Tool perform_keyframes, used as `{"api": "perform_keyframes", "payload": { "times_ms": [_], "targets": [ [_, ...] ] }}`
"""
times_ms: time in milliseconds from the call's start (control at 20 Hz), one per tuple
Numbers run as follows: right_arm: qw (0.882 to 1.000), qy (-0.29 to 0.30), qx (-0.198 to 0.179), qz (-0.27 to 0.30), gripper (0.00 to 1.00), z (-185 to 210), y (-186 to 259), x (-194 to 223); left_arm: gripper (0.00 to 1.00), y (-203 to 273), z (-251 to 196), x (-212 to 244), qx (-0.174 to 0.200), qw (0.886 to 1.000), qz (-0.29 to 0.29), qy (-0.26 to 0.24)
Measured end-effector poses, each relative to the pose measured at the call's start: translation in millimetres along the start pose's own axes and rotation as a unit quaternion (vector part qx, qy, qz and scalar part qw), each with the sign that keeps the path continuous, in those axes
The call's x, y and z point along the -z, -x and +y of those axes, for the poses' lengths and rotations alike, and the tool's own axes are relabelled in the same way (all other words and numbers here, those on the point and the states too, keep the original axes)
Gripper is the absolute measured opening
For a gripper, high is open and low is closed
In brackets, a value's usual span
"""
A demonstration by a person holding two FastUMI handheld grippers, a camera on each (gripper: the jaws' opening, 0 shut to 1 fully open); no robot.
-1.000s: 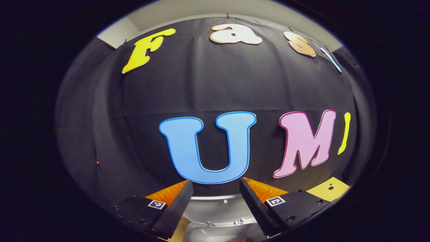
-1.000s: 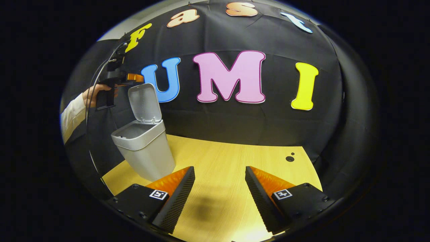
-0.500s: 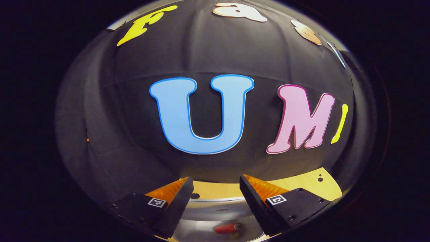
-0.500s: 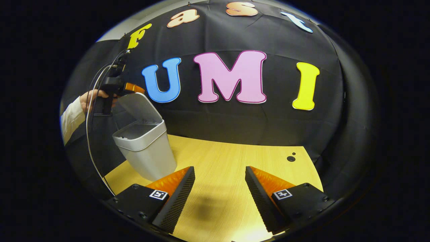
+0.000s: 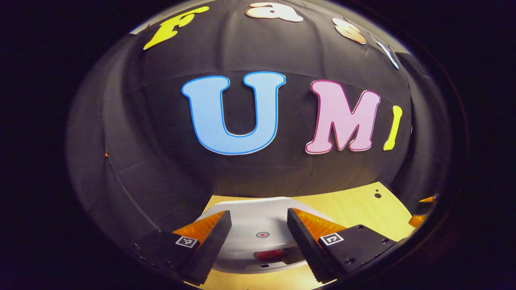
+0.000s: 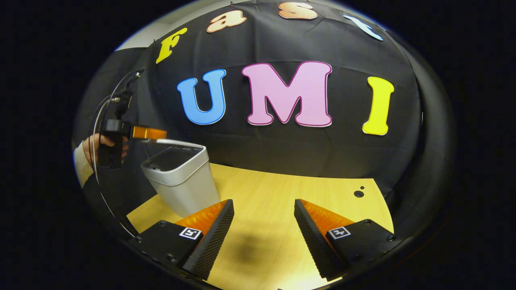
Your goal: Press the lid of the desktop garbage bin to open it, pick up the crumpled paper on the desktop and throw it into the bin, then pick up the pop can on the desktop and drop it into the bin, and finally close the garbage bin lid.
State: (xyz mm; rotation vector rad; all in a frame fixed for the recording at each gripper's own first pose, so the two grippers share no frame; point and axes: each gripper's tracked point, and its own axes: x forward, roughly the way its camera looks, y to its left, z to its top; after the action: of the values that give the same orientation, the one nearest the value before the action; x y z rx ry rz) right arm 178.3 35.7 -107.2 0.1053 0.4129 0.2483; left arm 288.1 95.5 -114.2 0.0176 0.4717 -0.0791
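Down has come the flat white plastic lid (image 6: 174,142) of the pale grey tapered desktop garbage bin (image 6: 183,183): a second ago it stood upright on its hinge, half a second ago it leaned halfway, and now it lies almost level, with only a thin gap left above the rim at the front. In the right gripper view the left gripper (image 6: 150,132), held by a hand (image 6: 94,144) at the far left of the booth, rests just on top of the lid; whether it truly touches cannot be told from here. In the left gripper view the left gripper (image 5: 258,231) has its fingers spread apart with nothing between them, the lid (image 5: 262,221) lying below them, and something red (image 5: 269,254), probably the pop can, glimpsed in the gap beneath the lid's front edge. The right gripper (image 6: 262,235) hangs idle over the pale wooden desktop (image 6: 306,187), its fingers also parted and empty. No paper or can lies on the visible desktop, so by my judgement the task is at its last step, needing a little more downward press to latch the lid
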Motion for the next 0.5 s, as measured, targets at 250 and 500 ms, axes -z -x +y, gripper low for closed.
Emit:
{"api": "perform_keyframes", "payload": {
  "times_ms": [250,500],
  "targets": [
    [1.000,0.002,0.005,0.000,0.98,-1,7,3,0.96,2,-5,28,0.003,1.000,0.016,-0.006],
    [1.000,-0.001,0.019,0.001,0.97,-13,12,7,0.98,-1,-11,58,0.013,0.998,0.053,-0.006]
  ]
}}
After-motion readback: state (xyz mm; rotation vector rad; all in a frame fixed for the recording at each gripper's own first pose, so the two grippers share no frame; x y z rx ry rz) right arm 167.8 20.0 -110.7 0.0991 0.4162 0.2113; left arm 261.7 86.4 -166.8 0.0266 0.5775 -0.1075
